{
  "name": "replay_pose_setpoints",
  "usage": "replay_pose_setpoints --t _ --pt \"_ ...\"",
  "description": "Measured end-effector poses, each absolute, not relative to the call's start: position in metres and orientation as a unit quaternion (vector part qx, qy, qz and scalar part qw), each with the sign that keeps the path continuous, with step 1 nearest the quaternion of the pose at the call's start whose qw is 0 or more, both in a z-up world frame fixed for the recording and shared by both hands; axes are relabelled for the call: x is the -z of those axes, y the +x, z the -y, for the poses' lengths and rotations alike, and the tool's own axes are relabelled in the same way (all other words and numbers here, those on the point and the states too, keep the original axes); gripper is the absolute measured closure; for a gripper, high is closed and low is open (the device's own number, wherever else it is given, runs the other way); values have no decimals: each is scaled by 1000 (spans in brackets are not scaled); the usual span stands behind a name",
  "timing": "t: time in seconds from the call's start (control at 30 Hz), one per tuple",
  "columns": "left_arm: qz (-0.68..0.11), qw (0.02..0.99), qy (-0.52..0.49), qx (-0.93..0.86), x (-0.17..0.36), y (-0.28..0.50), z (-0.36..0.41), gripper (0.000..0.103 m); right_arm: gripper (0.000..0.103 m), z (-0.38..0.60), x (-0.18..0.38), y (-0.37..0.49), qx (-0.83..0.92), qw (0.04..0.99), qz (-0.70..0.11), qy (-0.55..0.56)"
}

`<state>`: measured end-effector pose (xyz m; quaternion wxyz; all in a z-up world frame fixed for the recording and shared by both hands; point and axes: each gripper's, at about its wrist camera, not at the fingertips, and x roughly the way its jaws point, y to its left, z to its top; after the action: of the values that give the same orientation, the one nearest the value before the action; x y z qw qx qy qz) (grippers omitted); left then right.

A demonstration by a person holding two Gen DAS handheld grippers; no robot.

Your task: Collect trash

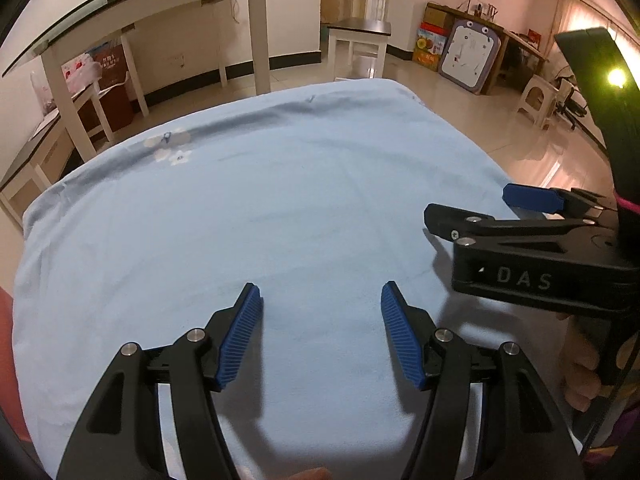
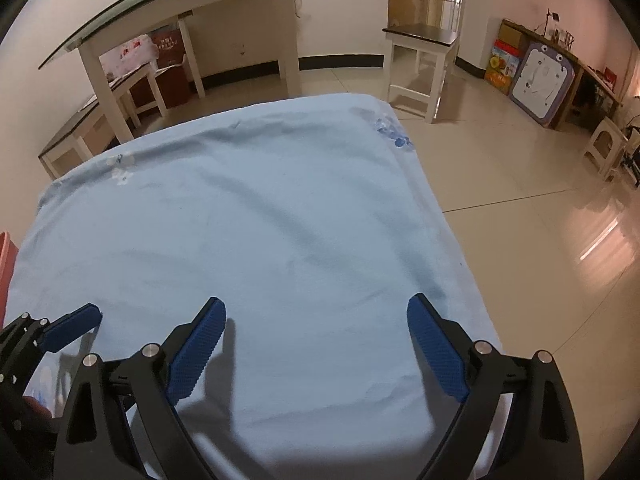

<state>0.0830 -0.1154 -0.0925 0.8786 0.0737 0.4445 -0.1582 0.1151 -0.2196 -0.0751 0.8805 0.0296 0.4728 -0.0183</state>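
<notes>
A light blue cloth (image 1: 280, 208) covers the surface under both grippers, and no trash shows on it in either view. My left gripper (image 1: 320, 292) hovers over the near part of the cloth, open, with nothing between its blue pads. To its right, my right gripper (image 1: 468, 205) reaches in from the side, held by a hand (image 1: 580, 384). In the right wrist view the right gripper (image 2: 316, 308) stands wide open over the bare cloth (image 2: 280, 220). One blue pad of the left gripper (image 2: 72, 330) shows at the lower left.
A pinkish-red object (image 2: 6, 264) is cut off at the cloth's left edge. Beyond the cloth stand a glass-topped white table (image 2: 240, 4) and a dark-topped stool (image 2: 420, 40) on the tiled floor (image 2: 520, 220). Boxes and a drawing board (image 2: 540, 84) lean at the far right wall.
</notes>
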Motion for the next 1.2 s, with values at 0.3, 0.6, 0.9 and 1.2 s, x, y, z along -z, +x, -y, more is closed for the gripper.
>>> replay_pose_setpoints --t 0.3,0.6,0.9,1.2 --pt "-445 879 72 158 93 83 115 40 13 225 74 113 38 877 -477 35" --pt "-444 879 74 157 94 81 116 40 12 220 75 117 47 873 -485 13" --pt "-452 876 71 152 95 83 113 21 12 218 76 118 48 873 -486 10" --pt "-454 876 71 149 95 83 113 18 10 219 76 118 48 873 -485 10"
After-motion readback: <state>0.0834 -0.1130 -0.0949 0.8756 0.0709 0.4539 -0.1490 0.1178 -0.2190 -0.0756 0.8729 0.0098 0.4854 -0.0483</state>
